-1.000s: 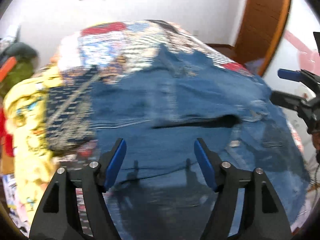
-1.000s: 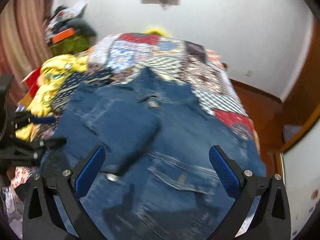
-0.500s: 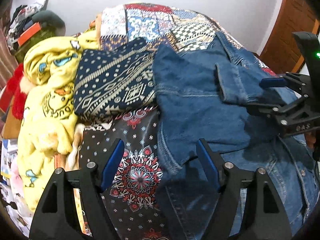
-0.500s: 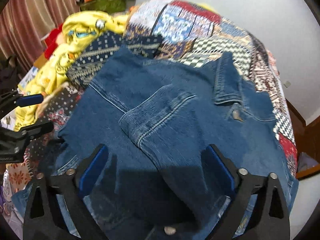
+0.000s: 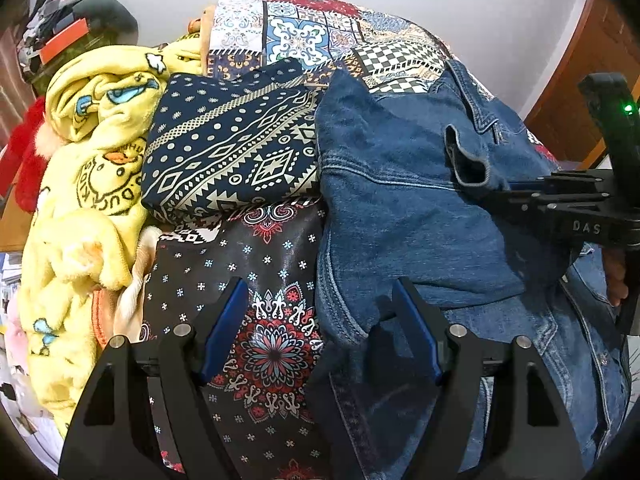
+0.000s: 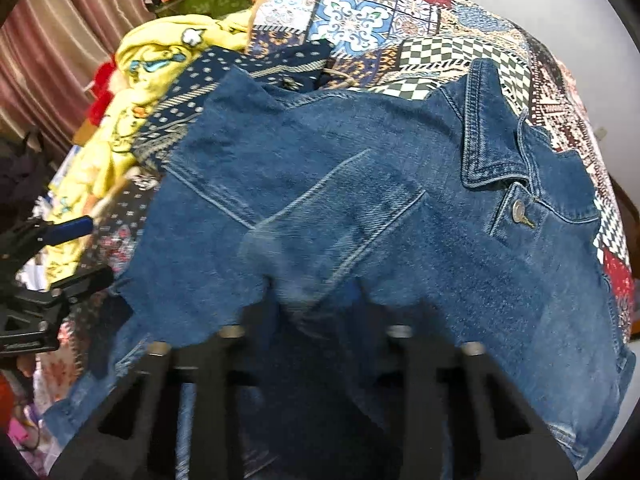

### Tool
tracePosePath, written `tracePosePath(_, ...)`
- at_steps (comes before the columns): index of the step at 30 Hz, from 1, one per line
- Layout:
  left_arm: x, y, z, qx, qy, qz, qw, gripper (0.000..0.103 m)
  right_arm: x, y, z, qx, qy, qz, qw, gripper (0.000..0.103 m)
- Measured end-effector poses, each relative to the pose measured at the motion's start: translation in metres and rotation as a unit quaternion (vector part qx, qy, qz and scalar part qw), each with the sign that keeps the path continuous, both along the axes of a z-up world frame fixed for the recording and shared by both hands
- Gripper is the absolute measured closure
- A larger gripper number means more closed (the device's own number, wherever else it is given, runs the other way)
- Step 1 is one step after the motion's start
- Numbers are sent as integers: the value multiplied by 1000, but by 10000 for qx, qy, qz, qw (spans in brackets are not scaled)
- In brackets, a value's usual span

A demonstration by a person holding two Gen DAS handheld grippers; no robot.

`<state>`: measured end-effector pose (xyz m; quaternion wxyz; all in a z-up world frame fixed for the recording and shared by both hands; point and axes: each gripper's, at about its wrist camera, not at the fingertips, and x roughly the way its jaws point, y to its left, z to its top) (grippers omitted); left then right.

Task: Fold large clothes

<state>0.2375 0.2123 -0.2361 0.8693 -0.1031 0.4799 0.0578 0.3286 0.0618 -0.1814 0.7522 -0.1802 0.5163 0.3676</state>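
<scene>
A blue denim jacket (image 6: 400,200) lies spread on the bed, collar (image 6: 484,148) toward the far side, one sleeve folded across its chest. My right gripper (image 6: 316,300) points down into that sleeve. Its jaws are closing and pinch a ridge of denim, which hides the fingertips. In the left wrist view the right gripper (image 5: 508,192) comes in from the right, nipping the sleeve below its raised cuff (image 5: 468,160). My left gripper (image 5: 320,332) stands open over the denim jacket's (image 5: 400,208) left edge, holding nothing. It also shows as the left gripper (image 6: 80,254) at the picture's left side.
Left of the jacket lie a folded navy patterned cloth (image 5: 232,152), a dark floral cloth (image 5: 264,320) and a crumpled yellow duck blanket (image 5: 88,168). A patchwork bedcover (image 5: 304,36) runs to the white wall. A wooden door (image 5: 600,60) is at right, a curtain (image 6: 60,40) at left.
Both grippers came down closer to the jacket. The right jaws went from wide open to closed around the folded sleeve. The left jaws stayed open.
</scene>
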Motion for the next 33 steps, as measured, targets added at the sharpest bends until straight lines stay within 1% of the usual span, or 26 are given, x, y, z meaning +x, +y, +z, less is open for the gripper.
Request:
tracePosePath(5,-3,-9,12,131,-72,-41,9999,30,-7,-15,25,280,-298,-174,9990,88)
tracePosePath(9,0,-19,25,219,-170,-124,9995,30,-1,-39,52,649,-432,-490,9958,90)
tracePosePath(12,5,-29,34,279,-246,-194,9991,30,2,-71,75,965,-603,-786,9904,90)
tracePosePath(14,10,-38,39,319,-294,-260,9987,30,3,-88,85,1093,-666,-936,9873,90)
tracePosePath(15,13,-45,42,336,-320,-298,9985,30,4,-104,92,1184,-720,-1059,9847,90)
tracePosePath(19,22,-66,47,361,-367,-450,9977,30,8,-149,100,1310,-817,-1467,9771,90)
tracePosePath(22,30,-87,48,367,-364,-580,9970,30,11,-184,95,1313,-781,-1782,9721,90)
tracePosePath(25,35,-103,45,375,-312,-700,9964,30,13,-217,79,1322,-636,-2114,9663,90)
tracePosePath(27,37,-111,42,392,-274,-759,9960,30,13,-235,59,1338,-396,-2299,9632,90)
tracePosePath(28,38,-116,40,398,-238,-798,9957,30,13,-241,52,1336,-284,-2356,9622,90)
tracePosePath(30,40,-121,38,402,-190,-838,9955,30,10,-250,29,1334,-49,-2486,9594,90)
tracePosePath(33,42,-128,33,421,-104,-909,9949,30,7,-260,10,1362,180,-2621,9552,90)
